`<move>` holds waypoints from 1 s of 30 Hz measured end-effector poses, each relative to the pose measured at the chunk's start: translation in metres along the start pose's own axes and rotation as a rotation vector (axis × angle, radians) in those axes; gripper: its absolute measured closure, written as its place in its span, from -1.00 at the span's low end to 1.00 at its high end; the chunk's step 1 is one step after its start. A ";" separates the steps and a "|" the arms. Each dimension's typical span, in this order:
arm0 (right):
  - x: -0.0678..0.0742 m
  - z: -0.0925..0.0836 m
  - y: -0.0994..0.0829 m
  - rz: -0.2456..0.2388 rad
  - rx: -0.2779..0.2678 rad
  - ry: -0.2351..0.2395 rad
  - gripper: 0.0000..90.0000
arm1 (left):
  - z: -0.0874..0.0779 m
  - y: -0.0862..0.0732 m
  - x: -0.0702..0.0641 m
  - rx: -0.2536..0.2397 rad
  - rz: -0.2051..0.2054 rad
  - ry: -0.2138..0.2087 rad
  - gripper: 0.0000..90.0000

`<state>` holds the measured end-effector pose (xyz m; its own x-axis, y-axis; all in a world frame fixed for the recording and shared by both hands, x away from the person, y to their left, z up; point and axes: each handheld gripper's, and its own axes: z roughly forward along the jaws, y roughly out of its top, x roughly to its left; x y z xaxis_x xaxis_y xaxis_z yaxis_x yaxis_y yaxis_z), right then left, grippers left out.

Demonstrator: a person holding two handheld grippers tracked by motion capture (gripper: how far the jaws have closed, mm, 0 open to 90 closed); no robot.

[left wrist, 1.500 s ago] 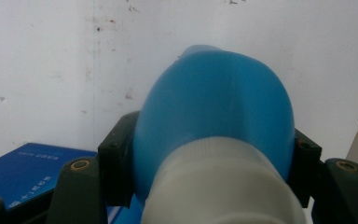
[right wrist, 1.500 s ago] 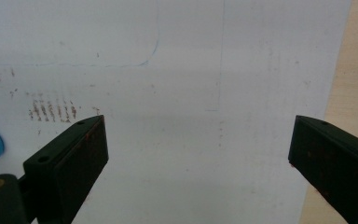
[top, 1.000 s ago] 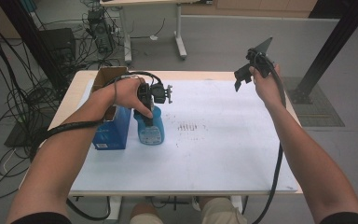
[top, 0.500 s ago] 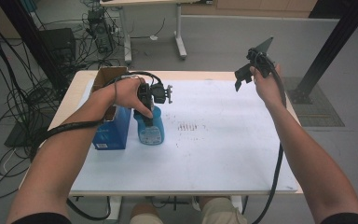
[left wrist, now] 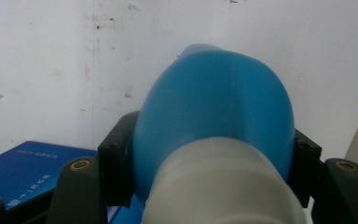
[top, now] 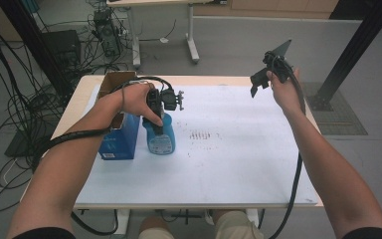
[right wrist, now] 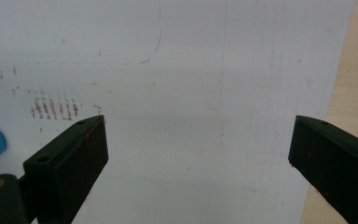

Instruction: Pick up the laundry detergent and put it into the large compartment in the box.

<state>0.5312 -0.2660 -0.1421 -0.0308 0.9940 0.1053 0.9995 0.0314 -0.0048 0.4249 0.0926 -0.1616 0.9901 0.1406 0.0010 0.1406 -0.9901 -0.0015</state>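
Note:
A blue bottle (top: 160, 137) with a white cap stands on the white sheet (top: 229, 149) at the table's left. My left gripper (top: 155, 115) is shut on its upper part from above. In the left gripper view the black pads (left wrist: 114, 168) press both sides of the blue bottle (left wrist: 214, 116), just below its white cap (left wrist: 223, 186). My right gripper (top: 263, 74) hovers above the sheet's far right corner. In the right gripper view it (right wrist: 198, 158) stands wide open with nothing between the jaws.
A blue box (top: 118, 139) stands just left of the bottle, touching or nearly touching it. Behind it is a brown cardboard box (top: 114, 82). Dark smudges (top: 203, 135) mark the sheet's middle. Cables and a black post (top: 353, 50) surround the table.

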 end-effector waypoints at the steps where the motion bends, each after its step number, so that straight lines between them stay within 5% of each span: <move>1: 0.000 0.000 0.000 -0.003 0.000 0.002 -0.90 | 0.000 0.000 0.000 0.000 0.000 0.000 -0.19; 30: 0.003 0.001 0.001 -0.007 0.003 -0.003 -0.90 | 0.000 0.001 -0.001 0.005 -0.003 0.001 -0.19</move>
<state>0.5320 -0.2632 -0.1432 -0.0374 0.9941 0.1019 0.9992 0.0383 -0.0069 0.4241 0.0914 -0.1615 0.9897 0.1434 0.0016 0.1434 -0.9896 -0.0066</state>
